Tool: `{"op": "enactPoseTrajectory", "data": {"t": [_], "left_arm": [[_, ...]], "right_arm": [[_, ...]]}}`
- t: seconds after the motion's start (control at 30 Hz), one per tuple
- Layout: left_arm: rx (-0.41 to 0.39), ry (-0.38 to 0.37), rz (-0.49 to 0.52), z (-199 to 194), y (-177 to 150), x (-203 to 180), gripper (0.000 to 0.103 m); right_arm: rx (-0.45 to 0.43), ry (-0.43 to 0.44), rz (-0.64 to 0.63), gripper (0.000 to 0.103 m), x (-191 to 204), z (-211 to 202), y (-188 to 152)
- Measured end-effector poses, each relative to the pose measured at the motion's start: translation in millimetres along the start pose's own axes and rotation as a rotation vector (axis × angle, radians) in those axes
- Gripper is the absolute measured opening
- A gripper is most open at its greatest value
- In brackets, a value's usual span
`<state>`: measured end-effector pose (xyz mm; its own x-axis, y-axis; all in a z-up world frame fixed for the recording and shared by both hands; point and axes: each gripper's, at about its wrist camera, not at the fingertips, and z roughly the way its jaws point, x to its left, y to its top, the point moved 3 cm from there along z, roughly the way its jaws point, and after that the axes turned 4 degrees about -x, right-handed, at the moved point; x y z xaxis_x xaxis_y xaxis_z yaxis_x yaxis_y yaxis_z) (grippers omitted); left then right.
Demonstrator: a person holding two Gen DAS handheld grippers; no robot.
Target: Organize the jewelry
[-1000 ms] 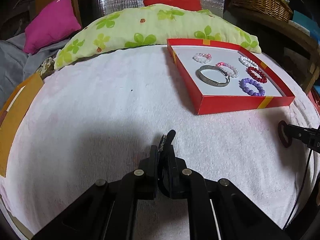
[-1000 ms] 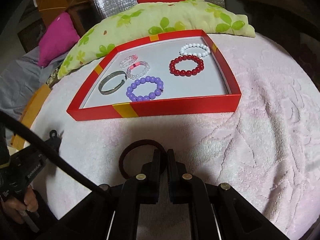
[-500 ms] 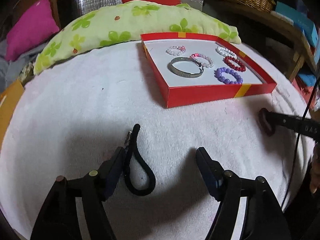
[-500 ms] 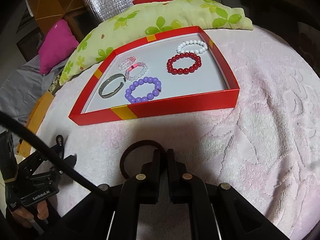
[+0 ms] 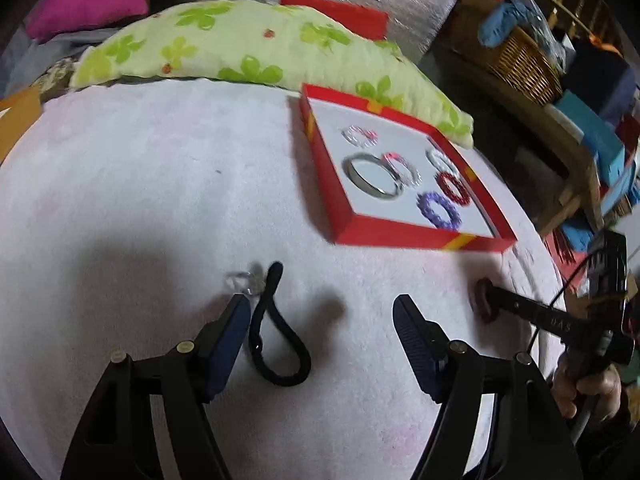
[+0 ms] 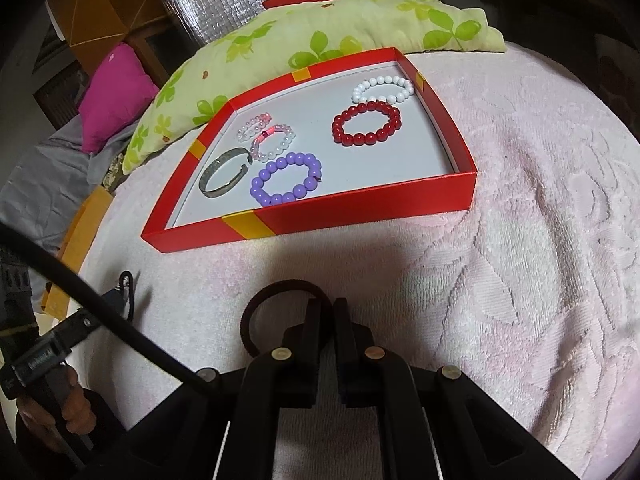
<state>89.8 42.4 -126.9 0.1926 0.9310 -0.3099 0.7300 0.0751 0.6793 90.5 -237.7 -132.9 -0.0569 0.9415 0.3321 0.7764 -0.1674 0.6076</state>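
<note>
A red tray (image 5: 404,236) (image 6: 360,210) on the pink towel holds a silver bangle (image 6: 224,174), purple (image 6: 286,180), red (image 6: 366,122), white (image 6: 382,88) and pinkish bead bracelets. My left gripper (image 5: 320,312) is open; a black hair tie (image 5: 276,340) with a clear charm lies on the towel beside its left finger (image 5: 230,336), loose. My right gripper (image 6: 328,308) is shut on a dark maroon hair tie (image 6: 280,292), just in front of the tray's near wall. It also shows in the left wrist view (image 5: 484,300).
A green floral pillow (image 6: 320,36) lies behind the tray, with a magenta cushion (image 6: 112,92) at far left. A wicker basket (image 5: 516,60) and boxes stand on a shelf to the right. An orange cardboard piece (image 6: 76,240) lies at the towel's left edge.
My left gripper opened and let go of the black hair tie, which now lies on the towel; the left view has swung and tilted. The right gripper stays shut on the maroon tie.
</note>
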Motion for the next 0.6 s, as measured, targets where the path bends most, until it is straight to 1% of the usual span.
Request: {"op": "enactPoseTrajectory", "data": {"t": [0.13,0.23,0.3,0.37,0.4,0.43,0.47,0.5,0.53,0.57,0.6], "left_arm": [[0.016,0.086,0.011,5.5,-1.3,6.0,0.074],[0.012,0.109,0.024,6.1,-1.3,7.0,0.073],[0.016,0.134,0.045,7.9,-2.6,6.4,0.068],[0.014,0.163,0.055,8.2,-3.6,8.9,0.054],[0.009,0.178,0.052,8.4,-3.1,10.3,0.051],[0.006,0.186,0.052,8.8,-2.7,10.6,0.046],[0.003,0.200,0.056,9.0,-2.7,10.9,0.039],[-0.003,0.218,0.064,9.2,-2.6,10.7,0.034],[-0.009,0.229,0.071,9.0,-2.8,10.7,0.023],[-0.011,0.212,0.074,9.1,-2.7,9.5,0.010],[-0.003,0.173,0.073,10.2,-3.0,7.0,0.009]], "right_arm": [[0.002,0.009,0.008,0.009,-0.9,-0.7,-0.1],[0.002,0.013,0.012,0.009,-1.7,-1.6,-0.7],[0.003,0.013,0.014,0.009,-1.5,-1.4,-0.6],[0.003,0.010,0.016,0.009,-1.2,-1.6,-0.9],[0.002,0.010,0.014,0.009,-1.5,-1.7,-0.8],[0.002,0.010,0.013,0.009,-1.7,-1.6,-0.8],[0.002,0.011,0.014,0.009,-2.0,-1.7,-0.7],[0.003,0.013,0.016,0.009,-2.2,-1.7,-0.7],[0.004,0.016,0.020,0.009,-2.2,-1.5,-0.7],[0.004,0.018,0.025,0.009,-2.7,-0.6,-0.3],[0.004,0.022,0.030,0.009,-2.9,-0.7,-0.3]]}}
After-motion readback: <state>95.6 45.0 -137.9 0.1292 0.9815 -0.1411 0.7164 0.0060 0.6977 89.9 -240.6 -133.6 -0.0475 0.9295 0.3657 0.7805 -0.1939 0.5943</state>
